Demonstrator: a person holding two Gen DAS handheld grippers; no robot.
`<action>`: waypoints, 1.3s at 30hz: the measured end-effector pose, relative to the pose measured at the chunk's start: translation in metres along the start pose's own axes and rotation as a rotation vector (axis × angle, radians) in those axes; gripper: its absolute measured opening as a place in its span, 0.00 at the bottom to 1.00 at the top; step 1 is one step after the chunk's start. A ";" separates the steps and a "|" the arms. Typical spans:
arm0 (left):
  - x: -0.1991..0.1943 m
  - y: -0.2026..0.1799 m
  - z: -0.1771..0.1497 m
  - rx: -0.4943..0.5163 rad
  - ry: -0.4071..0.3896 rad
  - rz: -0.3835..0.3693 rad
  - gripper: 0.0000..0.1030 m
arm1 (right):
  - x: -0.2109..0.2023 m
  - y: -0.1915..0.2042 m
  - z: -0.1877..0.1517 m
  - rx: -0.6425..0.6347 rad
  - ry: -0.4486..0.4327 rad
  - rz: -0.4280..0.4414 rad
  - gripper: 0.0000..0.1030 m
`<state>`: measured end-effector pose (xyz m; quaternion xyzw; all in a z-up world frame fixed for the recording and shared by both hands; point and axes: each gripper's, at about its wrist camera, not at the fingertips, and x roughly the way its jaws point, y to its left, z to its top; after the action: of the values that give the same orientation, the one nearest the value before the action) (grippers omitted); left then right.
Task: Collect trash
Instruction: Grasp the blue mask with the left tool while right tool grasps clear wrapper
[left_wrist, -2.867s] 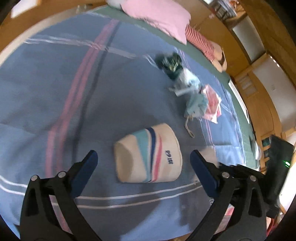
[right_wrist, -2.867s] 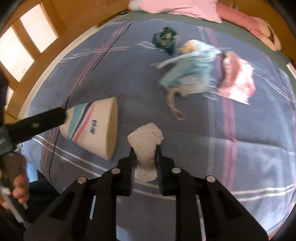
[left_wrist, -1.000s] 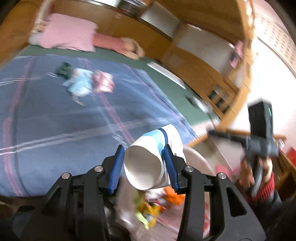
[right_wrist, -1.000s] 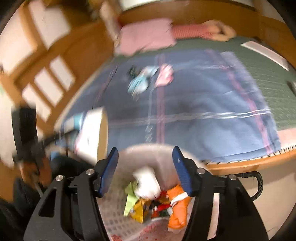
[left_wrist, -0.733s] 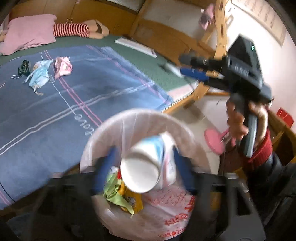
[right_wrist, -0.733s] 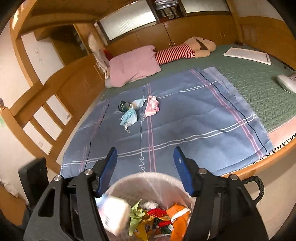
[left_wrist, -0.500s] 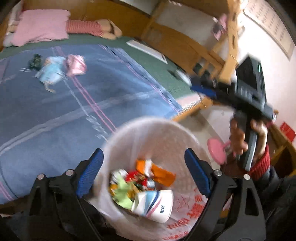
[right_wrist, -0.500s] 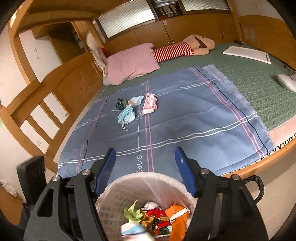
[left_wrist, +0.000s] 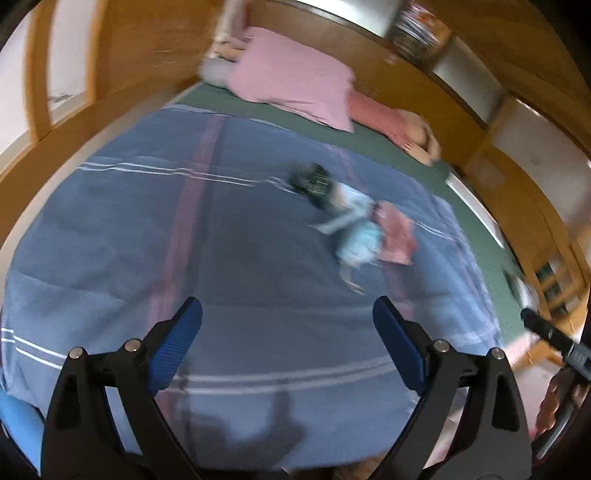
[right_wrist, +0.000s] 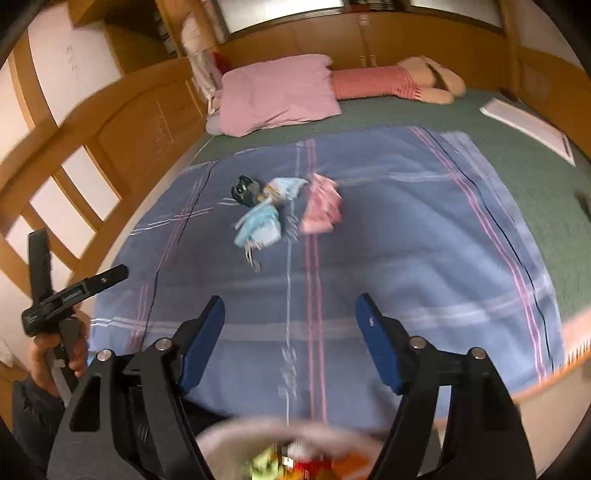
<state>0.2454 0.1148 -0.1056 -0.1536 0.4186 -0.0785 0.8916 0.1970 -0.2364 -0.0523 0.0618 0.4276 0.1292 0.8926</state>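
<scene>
Both grippers swung off the bin (right_wrist: 236, 439); left gripper (left_wrist: 288, 317) and right gripper (right_wrist: 290, 314) jaws just opened, empty; cup binned, blanket litter (right_wrist: 258, 221) next

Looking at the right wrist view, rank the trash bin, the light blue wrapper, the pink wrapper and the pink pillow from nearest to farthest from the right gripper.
1. Trash bin: just below the right gripper, at the picture's bottom edge.
2. Light blue wrapper: on the blue blanket, ahead and slightly left.
3. Pink wrapper: beside it to the right; too close to call against the blue one.
4. Pink pillow: at the bed's far end.
</scene>
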 end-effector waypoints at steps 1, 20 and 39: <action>0.003 0.010 -0.004 -0.018 -0.003 0.024 0.91 | 0.014 0.006 0.007 -0.010 0.017 0.015 0.70; -0.004 0.089 0.001 -0.362 0.072 0.090 0.91 | 0.225 0.128 0.030 -0.046 0.324 0.335 0.27; 0.056 0.034 0.008 -0.173 0.144 0.010 0.93 | 0.246 0.048 0.073 0.178 0.189 -0.015 0.06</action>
<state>0.2879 0.1335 -0.1526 -0.2218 0.4877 -0.0487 0.8430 0.3935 -0.1209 -0.1799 0.1251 0.5202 0.0892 0.8401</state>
